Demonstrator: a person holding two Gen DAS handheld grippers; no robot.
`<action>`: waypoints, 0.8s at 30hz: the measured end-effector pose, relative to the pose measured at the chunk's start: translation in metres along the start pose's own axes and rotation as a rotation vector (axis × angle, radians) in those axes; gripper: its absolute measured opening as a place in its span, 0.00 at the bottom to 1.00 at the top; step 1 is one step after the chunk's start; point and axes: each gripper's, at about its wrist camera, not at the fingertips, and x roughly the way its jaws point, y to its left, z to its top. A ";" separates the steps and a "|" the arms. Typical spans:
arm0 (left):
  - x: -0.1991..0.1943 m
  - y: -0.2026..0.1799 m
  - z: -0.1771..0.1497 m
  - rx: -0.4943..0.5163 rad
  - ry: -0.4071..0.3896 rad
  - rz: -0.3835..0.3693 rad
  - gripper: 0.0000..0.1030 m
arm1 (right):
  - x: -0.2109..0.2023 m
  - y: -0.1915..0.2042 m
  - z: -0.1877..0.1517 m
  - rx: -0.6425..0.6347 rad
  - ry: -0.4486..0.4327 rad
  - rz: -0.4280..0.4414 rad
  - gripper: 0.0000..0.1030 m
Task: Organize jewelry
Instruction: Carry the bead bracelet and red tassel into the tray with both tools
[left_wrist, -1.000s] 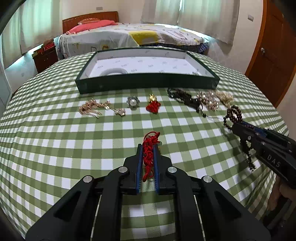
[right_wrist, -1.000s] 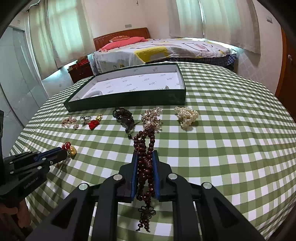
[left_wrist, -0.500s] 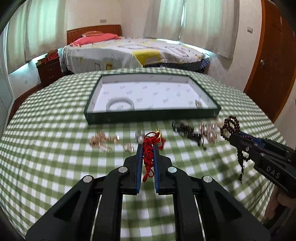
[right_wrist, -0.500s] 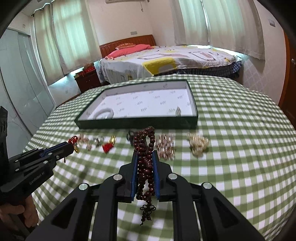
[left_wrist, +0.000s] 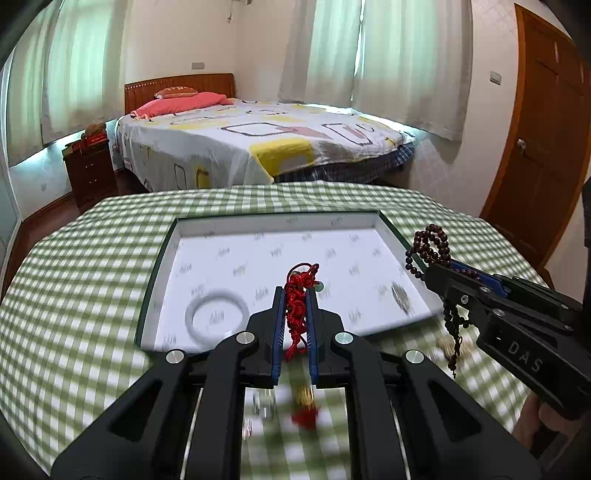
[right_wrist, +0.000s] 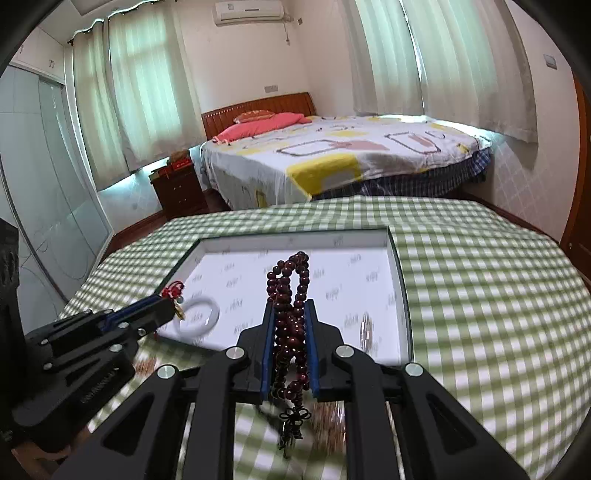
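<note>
My left gripper (left_wrist: 294, 291) is shut on a red cord charm (left_wrist: 297, 295) and holds it above the near edge of the green jewelry tray (left_wrist: 157, 258). My right gripper (right_wrist: 290, 306) is shut on a dark brown bead string (right_wrist: 290, 291), also above the tray's near edge (right_wrist: 400, 280). The tray's white floor holds a white bangle (left_wrist: 216, 314) and a small sparkly piece (left_wrist: 400, 297). Each gripper shows in the other's view: right (left_wrist: 428, 266), left (right_wrist: 171, 301).
Loose jewelry lies blurred on the green checked tablecloth (left_wrist: 74, 277) in front of the tray, including a red and gold charm (left_wrist: 306, 406) and a pale beaded piece (left_wrist: 447, 343). A bed (left_wrist: 258, 144) stands beyond the table.
Both grippers have risen and moved forward from the loose jewelry to above the tray's near edge, each still holding its piece.
</note>
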 end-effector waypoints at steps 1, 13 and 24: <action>0.006 0.000 0.004 -0.001 -0.002 0.004 0.11 | 0.005 -0.001 0.004 -0.001 -0.001 0.000 0.15; 0.092 0.005 -0.010 -0.023 0.166 0.017 0.11 | 0.080 -0.018 -0.008 0.021 0.165 -0.005 0.15; 0.113 0.002 -0.012 -0.022 0.216 -0.004 0.11 | 0.103 -0.024 -0.019 0.019 0.241 -0.016 0.16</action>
